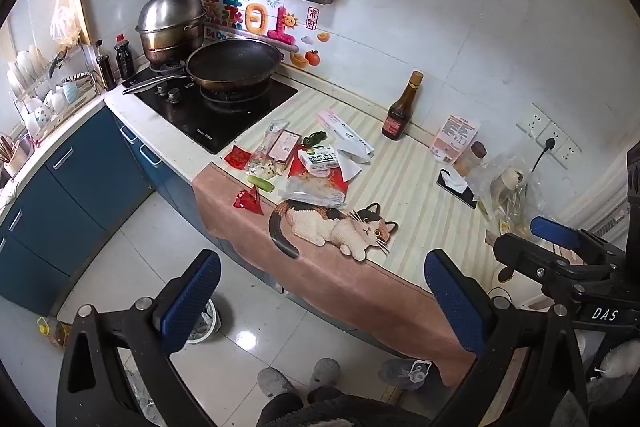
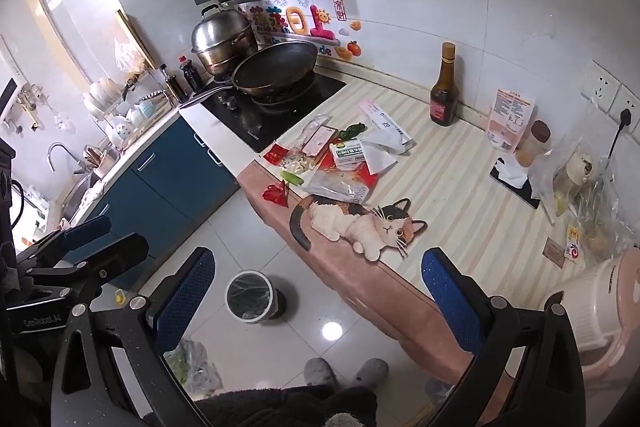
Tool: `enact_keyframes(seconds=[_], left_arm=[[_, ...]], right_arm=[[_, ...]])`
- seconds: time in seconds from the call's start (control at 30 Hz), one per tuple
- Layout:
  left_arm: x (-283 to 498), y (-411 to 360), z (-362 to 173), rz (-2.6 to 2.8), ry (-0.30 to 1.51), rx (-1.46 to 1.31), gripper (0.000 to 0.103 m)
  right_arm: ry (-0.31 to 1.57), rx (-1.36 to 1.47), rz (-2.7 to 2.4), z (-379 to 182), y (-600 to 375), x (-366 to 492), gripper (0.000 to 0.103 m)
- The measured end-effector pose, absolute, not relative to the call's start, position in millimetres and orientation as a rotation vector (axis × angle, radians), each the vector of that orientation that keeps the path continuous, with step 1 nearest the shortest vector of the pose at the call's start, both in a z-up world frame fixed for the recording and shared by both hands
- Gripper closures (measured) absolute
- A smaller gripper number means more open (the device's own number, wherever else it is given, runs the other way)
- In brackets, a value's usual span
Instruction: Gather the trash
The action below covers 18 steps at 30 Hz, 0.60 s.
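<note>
Both tools (image 1: 322,301) (image 2: 318,297) wide open, empty

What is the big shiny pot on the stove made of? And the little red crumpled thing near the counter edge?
The pot looks like polished steel: silvery and mirror-bright, with browned lower walls. The red wrapper seems to be thin foil or plastic: glossy and sharply creased.

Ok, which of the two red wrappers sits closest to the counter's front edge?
The crumpled red wrapper alone on the pink border, beside the cucumber piece. The other red wrapper lies farther back, next to the stove.
</note>
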<state>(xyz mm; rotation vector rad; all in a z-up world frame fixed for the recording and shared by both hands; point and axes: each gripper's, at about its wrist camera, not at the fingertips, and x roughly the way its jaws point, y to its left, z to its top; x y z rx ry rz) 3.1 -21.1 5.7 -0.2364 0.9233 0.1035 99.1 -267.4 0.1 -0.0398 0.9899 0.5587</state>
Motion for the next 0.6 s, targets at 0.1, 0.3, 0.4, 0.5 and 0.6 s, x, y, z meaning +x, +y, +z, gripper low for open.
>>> enact_keyframes(seconds=[0.1,0.3,0.4,0.5,0.6], left_arm=[[2.6,-19.8,7.6,0.1,0.923,-0.241,0.0],[2.4,-22.5,13.5,0.092,0.924,-0.243,0.0],[2.2,-22.4,13.6,0.089,0.923,-0.247,0.0],[2.3,-20.7,13.4,0.08,0.924,-0.25,0.0],[2.7,-16.0,13.1,0.067,0.926,-0.249,0.0]], right_arm=[[0.992,-0.04,0.56,-0.1,-268.2,100.5,0.0],[0.993,-0.041,0.555,0.5,-268.6,99.2,0.0],[0.991,-0.041,0.55,0.3,-268.7,98.6,0.0],[0.988,-0.041,0.54,0.2,-270.0,98.2,0.0],[0.985,-0.038,0.53,-1.4,-272.8,99.7,0.0]])
